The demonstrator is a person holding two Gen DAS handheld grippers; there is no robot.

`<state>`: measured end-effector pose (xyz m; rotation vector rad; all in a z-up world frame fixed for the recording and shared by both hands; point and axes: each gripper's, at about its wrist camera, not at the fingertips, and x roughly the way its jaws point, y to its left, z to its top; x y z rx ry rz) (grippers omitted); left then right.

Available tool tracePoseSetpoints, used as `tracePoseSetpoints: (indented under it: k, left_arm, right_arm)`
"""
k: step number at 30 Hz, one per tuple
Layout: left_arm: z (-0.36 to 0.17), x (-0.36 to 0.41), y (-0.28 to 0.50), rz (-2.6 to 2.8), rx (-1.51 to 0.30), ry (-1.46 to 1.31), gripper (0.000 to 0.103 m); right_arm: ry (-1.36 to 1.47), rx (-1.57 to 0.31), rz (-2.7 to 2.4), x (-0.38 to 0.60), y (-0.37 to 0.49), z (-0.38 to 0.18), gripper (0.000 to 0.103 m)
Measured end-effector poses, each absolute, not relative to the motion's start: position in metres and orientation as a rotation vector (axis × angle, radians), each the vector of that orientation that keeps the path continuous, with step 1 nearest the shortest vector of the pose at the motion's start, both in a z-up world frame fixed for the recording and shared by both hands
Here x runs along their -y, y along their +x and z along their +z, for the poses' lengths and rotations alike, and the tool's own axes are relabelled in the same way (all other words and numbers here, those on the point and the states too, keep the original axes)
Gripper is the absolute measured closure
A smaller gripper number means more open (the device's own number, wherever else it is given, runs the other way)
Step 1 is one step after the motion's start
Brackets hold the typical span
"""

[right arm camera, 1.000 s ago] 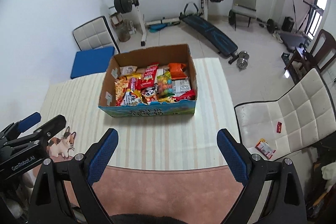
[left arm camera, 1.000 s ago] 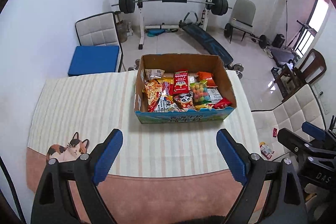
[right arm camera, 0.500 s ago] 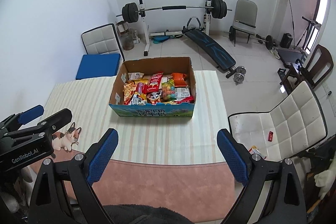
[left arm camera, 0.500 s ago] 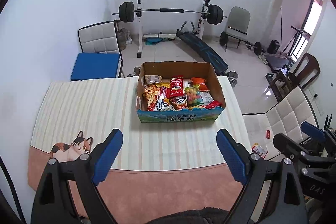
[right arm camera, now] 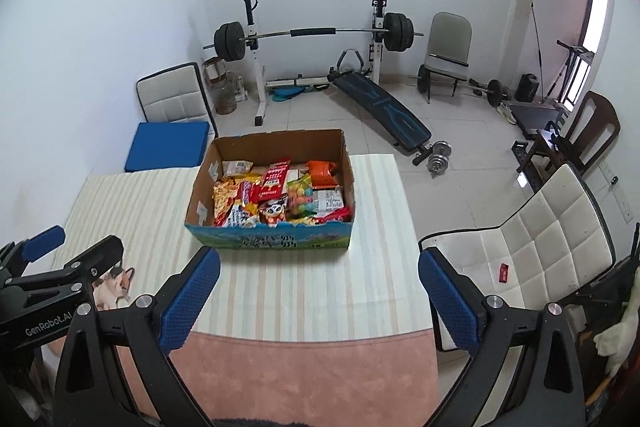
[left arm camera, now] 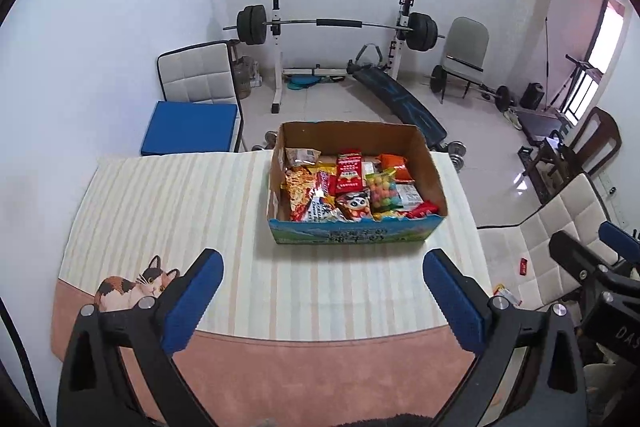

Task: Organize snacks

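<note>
A cardboard box (left arm camera: 352, 233) (right arm camera: 272, 239) with a blue printed front stands on the striped table cloth (left arm camera: 172, 203) (right arm camera: 280, 287), toward the far right of the table. It is full of mixed snack packets (left arm camera: 348, 187) (right arm camera: 276, 193): red, orange, yellow and a panda-print pack. My left gripper (left arm camera: 322, 301) is open and empty, held high above the table's near edge. My right gripper (right arm camera: 318, 299) is open and empty, to its right, also well back from the box.
A cat print (left arm camera: 132, 285) marks the cloth's near-left corner. A white chair (right arm camera: 532, 251) at the table's right has small packets (right arm camera: 503, 273) on its seat. A blue-cushioned chair (left arm camera: 192, 127) stands behind the table, with a barbell rack (left arm camera: 332, 27) beyond.
Both grippers have risen and pulled back from the table, so the box looks smaller and farther. Both stay open and empty.
</note>
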<state>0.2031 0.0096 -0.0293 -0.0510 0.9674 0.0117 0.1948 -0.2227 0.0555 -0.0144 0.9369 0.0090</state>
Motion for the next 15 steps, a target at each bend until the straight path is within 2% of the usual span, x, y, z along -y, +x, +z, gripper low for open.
tracePoseSetpoints:
  k: [15]
  left_arm:
    - [-0.054, -0.012, 0.244, 0.05, -0.953, -0.028, 0.001]
  right_arm:
    - [0.007, -0.957, -0.04, 0.236, 0.25, 0.022, 0.001]
